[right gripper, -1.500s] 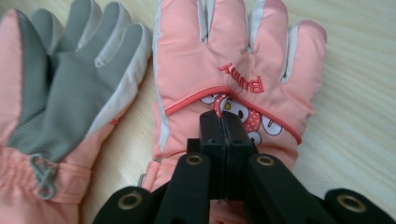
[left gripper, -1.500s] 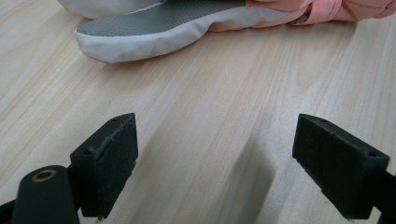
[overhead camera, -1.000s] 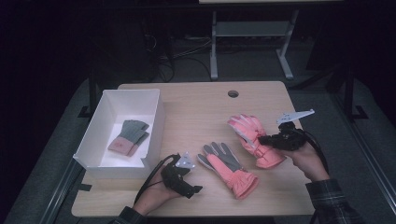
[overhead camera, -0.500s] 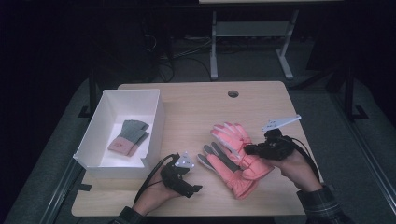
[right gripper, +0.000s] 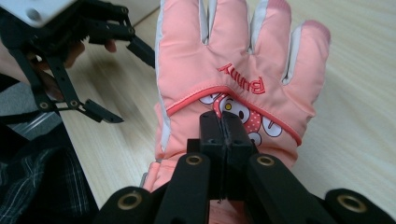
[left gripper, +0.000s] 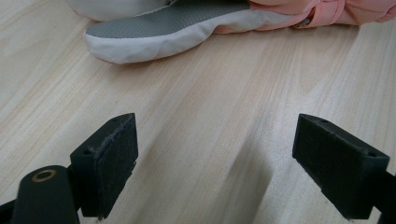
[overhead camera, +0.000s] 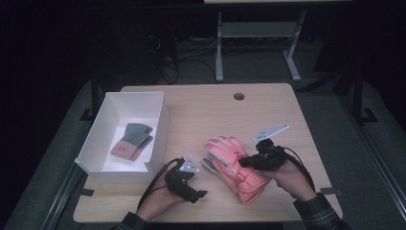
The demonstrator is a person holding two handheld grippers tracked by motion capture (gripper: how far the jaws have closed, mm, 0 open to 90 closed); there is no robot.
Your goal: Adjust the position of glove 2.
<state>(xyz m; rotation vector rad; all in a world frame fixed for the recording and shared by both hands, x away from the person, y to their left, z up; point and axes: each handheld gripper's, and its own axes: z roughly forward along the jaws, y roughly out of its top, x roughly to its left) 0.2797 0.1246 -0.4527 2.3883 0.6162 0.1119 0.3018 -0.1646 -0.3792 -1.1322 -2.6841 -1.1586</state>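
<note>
Pink ski glove [overhead camera: 230, 152] dragged leftward since a second ago, now stacked over second glove [overhead camera: 213, 167] at table centre front; right gripper [overhead camera: 243, 162] shifted left with it, jaws pinched tight on glove's back fabric just below the cartoon print [right gripper: 233, 109]. Left gripper [overhead camera: 201, 194] unmoved at front edge, jaws spread wide over bare wood, nothing between, grey palm of lower glove [left gripper: 187, 21] lying just beyond. Lower glove mostly covered, only grey fingertips peeking out; cuff ends hidden under right hand [overhead camera: 287, 175]. Folded grey-and-pink gloves [overhead camera: 131, 140] resting in white box [overhead camera: 158, 129] at left. Light wooden table [overhead camera: 201, 110] with cable hole [overhead camera: 239, 96]; dark room behind, metal frame legs barely visible
</note>
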